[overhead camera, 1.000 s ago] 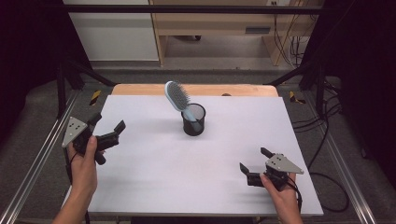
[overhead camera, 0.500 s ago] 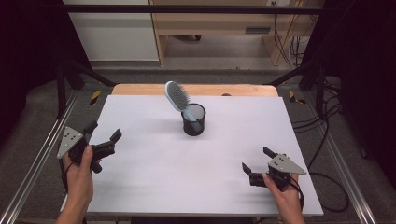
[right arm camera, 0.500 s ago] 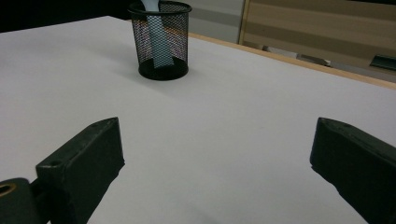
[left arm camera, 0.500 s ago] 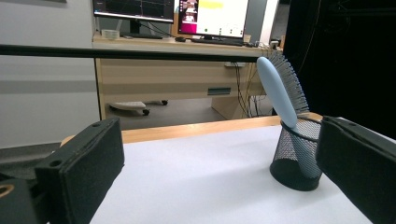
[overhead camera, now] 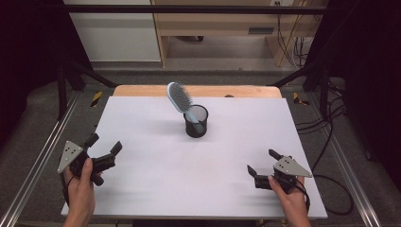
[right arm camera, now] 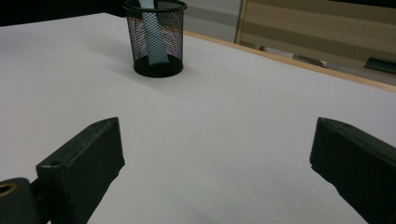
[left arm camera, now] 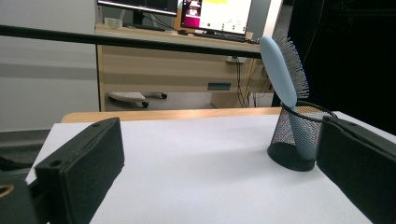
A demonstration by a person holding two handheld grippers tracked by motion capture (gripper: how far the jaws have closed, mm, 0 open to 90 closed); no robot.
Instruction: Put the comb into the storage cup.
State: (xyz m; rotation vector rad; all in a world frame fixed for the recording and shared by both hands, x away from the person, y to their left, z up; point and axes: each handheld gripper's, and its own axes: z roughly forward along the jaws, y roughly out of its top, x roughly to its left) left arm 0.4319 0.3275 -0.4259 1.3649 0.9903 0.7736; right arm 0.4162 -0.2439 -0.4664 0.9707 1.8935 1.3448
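Both tongs idle, hairbrush in the cup

My left tongs (overhead camera: 104,145) and right tongs (overhead camera: 263,162) gape wide, empty, low over the surface (overhead camera: 156,179); the hairbrush (overhead camera: 180,98) leans handle-down in the mesh cup (overhead camera: 196,122), well apart from both.

The worktop (overhead camera: 142,189) is a white rectangular sheet with a strip of light wood showing along its far edge. 1 thing stands directly on it: a black wire-mesh pen cup (overhead camera: 196,121), upright, somewhat toward the far edge from the middle. Leaning inside the cup is 1 pale blue hairbrush (overhead camera: 181,99), handle down, bristled head tilted up over the cup's rim.
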